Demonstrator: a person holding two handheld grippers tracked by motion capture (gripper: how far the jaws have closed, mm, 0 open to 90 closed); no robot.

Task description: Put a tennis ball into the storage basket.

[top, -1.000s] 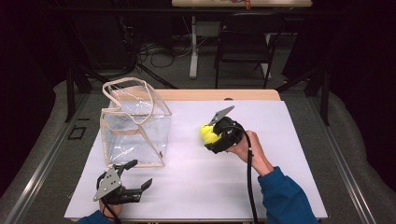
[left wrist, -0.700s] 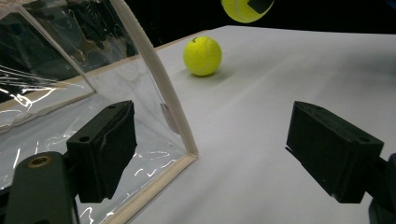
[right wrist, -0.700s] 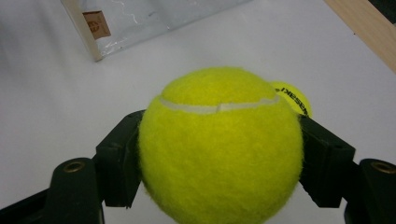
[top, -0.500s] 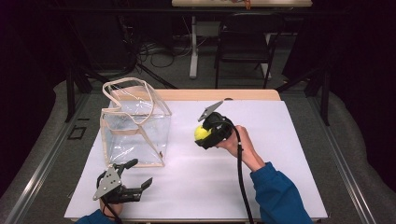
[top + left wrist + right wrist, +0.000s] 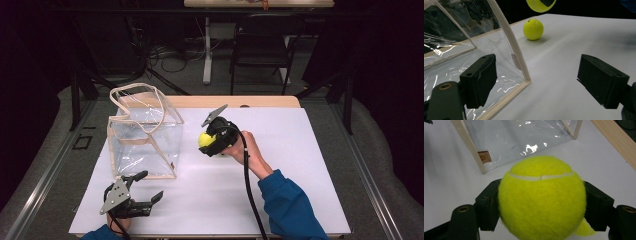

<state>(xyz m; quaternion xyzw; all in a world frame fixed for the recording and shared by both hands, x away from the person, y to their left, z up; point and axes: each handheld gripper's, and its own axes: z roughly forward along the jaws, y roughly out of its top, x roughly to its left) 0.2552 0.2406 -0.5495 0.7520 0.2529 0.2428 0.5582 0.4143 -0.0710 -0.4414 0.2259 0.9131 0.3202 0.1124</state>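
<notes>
Yellow tennis ball [image 5: 541, 197] clamped between jaws of right gripper [image 5: 212, 140], felt pressed against both black pads, white seam facing the camera in right gripper view. Held clear of the white table [image 5: 300, 170], just right of the clear plastic bag [image 5: 145, 132], not touching it. Bag upright near table's left side, cream trim along edges, handles arched over an open top, small brown tag on a lower corner seam in right gripper view. Second tennis ball [image 5: 533, 29] lying on the table beyond the bag's corner, seen in left gripper view, with the held ball hanging above it at the frame's top edge. Left gripper [image 5: 142, 192] low at the table's near edge, just in front of the bag, jaws spread wide, nothing between them. Right hand [image 5: 245, 150] wrapped round the gripper's grip, blue sleeve [image 5: 287, 210] trailing to the bottom edge.
</notes>
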